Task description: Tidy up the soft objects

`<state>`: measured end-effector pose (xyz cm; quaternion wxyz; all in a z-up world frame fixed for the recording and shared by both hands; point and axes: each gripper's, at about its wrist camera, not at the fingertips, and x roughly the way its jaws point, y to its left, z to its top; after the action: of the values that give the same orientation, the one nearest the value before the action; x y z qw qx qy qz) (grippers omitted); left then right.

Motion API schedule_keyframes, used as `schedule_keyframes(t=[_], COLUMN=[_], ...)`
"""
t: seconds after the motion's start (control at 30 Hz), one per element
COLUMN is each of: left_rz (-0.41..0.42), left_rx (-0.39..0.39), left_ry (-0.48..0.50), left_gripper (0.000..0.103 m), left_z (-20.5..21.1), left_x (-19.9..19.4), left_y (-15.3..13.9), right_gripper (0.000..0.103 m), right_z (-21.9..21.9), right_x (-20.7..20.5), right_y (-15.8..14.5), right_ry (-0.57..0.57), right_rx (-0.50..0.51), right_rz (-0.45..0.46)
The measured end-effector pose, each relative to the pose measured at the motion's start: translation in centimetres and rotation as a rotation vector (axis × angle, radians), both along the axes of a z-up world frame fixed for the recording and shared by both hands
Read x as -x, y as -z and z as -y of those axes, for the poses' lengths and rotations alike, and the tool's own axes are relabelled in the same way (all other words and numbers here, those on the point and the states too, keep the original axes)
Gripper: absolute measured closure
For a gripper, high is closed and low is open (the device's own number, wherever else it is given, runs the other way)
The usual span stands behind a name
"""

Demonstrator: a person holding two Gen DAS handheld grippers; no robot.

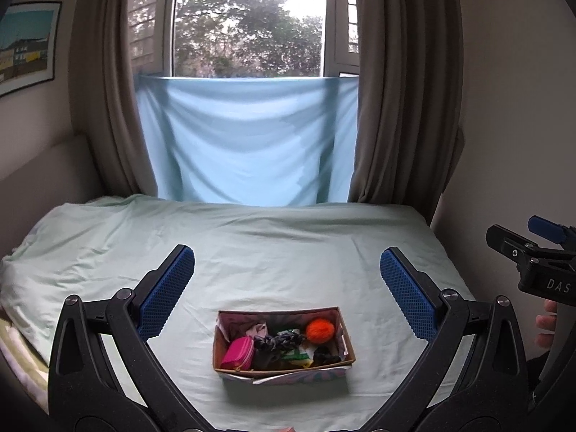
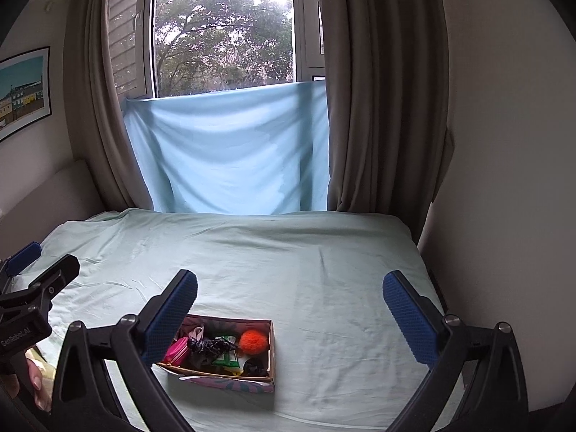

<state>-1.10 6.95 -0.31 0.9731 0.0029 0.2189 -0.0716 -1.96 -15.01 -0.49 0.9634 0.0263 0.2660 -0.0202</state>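
Observation:
A small cardboard box (image 1: 347, 338) sits on the pale green bed sheet (image 1: 273, 252). It holds an orange pom-pom (image 1: 319, 330), a pink pouch (image 1: 238, 352), a dark scrunchie (image 1: 279, 341) and other soft bits. The box also shows in the right wrist view (image 2: 272, 345), with the orange pom-pom (image 2: 253, 342) inside. My left gripper (image 1: 288, 288) is open and empty, above and behind the box. My right gripper (image 2: 289, 309) is open and empty, above the box's right side. The right gripper's body shows at the right edge of the left wrist view (image 1: 540, 252).
A light blue cloth (image 1: 248, 140) hangs over the window's lower part behind the bed. Brown curtains (image 1: 403, 108) hang on both sides. A wall stands close to the bed's right edge (image 2: 504, 180). A framed picture (image 1: 25, 46) hangs on the left wall.

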Motion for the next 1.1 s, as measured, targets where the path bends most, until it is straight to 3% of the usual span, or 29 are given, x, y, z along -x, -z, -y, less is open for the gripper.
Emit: schedule_keyframes(t=[1.1], left_rz=[0.010], left_rx=[-0.010], left_ry=[0.016], left_gripper=[0.000], left_z=[-0.09], left_x=[-0.02], left_y=[-0.10], right_gripper=[0.000], right_z=[0.46], right_x=[-0.25], right_y=[-0.24], right_ry=[0.029], right_rx=[-0.004], right_rz=[0.016])
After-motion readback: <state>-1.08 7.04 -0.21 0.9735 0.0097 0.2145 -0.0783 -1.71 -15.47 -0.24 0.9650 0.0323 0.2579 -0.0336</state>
